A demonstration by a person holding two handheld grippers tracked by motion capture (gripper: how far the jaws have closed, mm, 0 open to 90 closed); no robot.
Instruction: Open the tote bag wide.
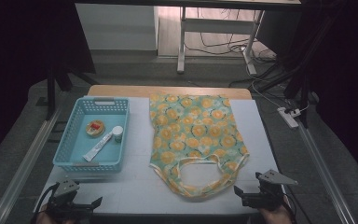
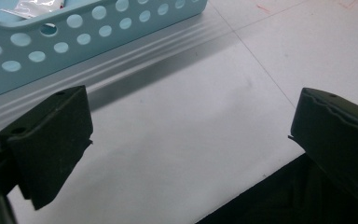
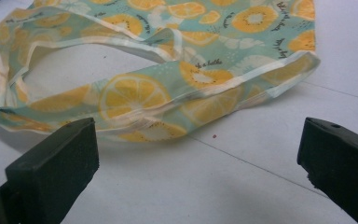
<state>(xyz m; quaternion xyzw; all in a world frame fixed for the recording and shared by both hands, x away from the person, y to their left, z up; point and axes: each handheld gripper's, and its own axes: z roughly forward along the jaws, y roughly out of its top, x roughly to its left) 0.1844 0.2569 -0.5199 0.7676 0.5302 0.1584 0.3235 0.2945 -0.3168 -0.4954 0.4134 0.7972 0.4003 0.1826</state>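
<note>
Tongs at the near edge of the surface [image 1: 135, 191]: left tongs [image 1: 74, 205] and right tongs [image 1: 254, 198] both gape wide, gripping nothing. Just ahead of the right tongs lies the orange-print bag [image 3: 168, 88], flat, handles nearest. Ahead of the left tongs stands the blue basket [image 1: 70, 151] with a tube [image 1: 98, 146] and a round tin [image 1: 95, 127] inside

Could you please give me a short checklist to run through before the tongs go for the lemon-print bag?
1. Left tongs open, nothing between the jaws: ok.
2. Right tongs open, nothing between the jaws: ok.
3. Lemon-print bag lies flat on the table, handles toward the person: ok.
4. Bag's handle loop ahead of the right tongs, not yet touched: ok.
5. Blue basket stands apart from the bag: ok.
6. Bag empty inside: cannot tell.
</note>
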